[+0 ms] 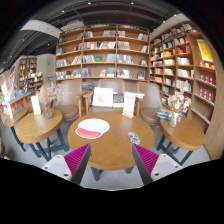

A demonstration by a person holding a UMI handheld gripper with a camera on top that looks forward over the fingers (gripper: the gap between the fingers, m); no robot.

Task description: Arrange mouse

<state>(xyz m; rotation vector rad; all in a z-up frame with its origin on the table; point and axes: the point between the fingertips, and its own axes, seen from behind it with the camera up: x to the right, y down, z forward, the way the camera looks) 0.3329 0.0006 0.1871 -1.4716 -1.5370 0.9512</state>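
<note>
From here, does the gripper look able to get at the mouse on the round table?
Probably yes. The gripper is open, the mouse lies on the round table beyond the fingers, and nothing stands between them; the red and white mat lies off to the side.

small grey object (134, 137) on table: too small to identify | shelf books: unreadable

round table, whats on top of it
On the round table: a red-and-white mat, a small dark thing that may be the mouse, and upright white cards at the far edge. Nothing visibly hidden. The open fingers hold nothing.
</note>
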